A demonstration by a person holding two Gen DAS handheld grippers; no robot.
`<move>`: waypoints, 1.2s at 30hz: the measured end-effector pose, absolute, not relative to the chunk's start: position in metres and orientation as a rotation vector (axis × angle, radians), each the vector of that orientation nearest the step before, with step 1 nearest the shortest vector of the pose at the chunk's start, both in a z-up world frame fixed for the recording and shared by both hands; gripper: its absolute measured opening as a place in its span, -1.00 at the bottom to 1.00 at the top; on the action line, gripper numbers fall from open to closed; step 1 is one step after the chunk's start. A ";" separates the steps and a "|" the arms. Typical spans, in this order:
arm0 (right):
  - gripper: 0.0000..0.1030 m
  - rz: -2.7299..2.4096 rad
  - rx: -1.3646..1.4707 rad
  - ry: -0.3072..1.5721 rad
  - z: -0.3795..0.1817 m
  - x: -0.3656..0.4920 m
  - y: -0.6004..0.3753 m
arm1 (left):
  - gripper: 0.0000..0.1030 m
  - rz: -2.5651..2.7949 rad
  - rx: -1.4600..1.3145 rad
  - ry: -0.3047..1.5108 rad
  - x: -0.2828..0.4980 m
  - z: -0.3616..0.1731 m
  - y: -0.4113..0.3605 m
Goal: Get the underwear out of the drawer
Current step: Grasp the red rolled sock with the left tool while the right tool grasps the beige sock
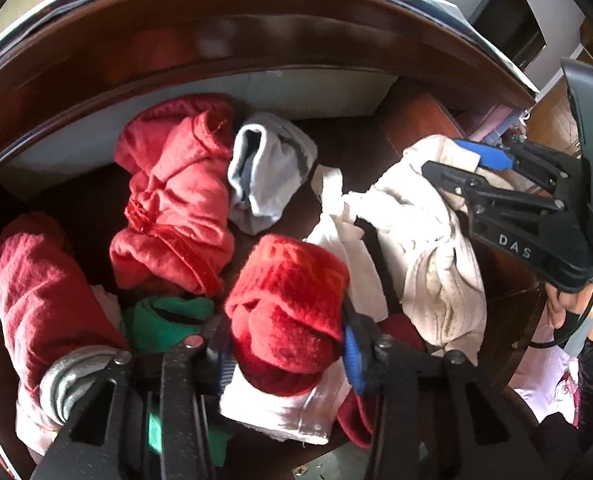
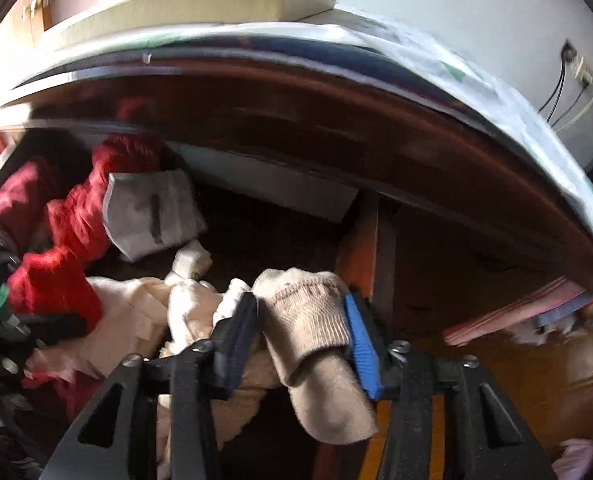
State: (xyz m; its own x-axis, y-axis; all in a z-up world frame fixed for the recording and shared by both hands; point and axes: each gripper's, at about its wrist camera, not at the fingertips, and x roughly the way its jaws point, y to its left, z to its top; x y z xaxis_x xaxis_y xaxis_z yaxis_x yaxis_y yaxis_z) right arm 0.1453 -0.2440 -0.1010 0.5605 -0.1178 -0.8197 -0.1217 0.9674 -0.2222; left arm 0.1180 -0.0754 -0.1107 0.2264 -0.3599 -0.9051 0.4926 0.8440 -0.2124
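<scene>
The left gripper (image 1: 284,344) is squeezing a rolled red sock (image 1: 288,312), its roll pointing away from the camera. The right gripper (image 2: 300,332) is closed around a beige sock (image 2: 312,340). The cream underwear (image 1: 416,240) lies bunched in the open drawer (image 1: 276,88) between them, nearer the right gripper. Red clothes (image 1: 172,200) fill the left side.

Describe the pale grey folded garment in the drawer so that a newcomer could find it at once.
Start at the open wooden drawer and look toward its white back wall. The pale grey folded garment lies there on the dark floor, right of the crumpled red cloth. It alone is grey-white with a dark stripe; its neighbours are red or cream.
</scene>
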 end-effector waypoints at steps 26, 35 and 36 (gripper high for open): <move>-0.48 0.111 0.213 0.671 -0.097 0.065 -0.282 | -0.30 -0.513 0.164 1.053 0.100 -0.105 -0.079; -0.48 0.186 0.226 0.668 -0.086 0.062 -0.255 | -0.30 -0.536 0.043 1.033 0.101 -0.098 -0.053; -0.48 0.188 0.222 0.672 -0.087 0.062 -0.251 | -0.30 -0.532 0.034 1.027 0.099 -0.096 -0.049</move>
State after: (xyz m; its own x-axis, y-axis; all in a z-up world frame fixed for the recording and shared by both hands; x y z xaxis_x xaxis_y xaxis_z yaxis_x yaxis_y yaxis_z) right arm 0.0624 -0.2515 -0.0870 0.7673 0.2428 -0.5935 -0.1002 0.9595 0.2631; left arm 0.0993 -0.0495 -0.0964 0.4025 -0.4054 -0.8207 0.4367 0.8730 -0.2171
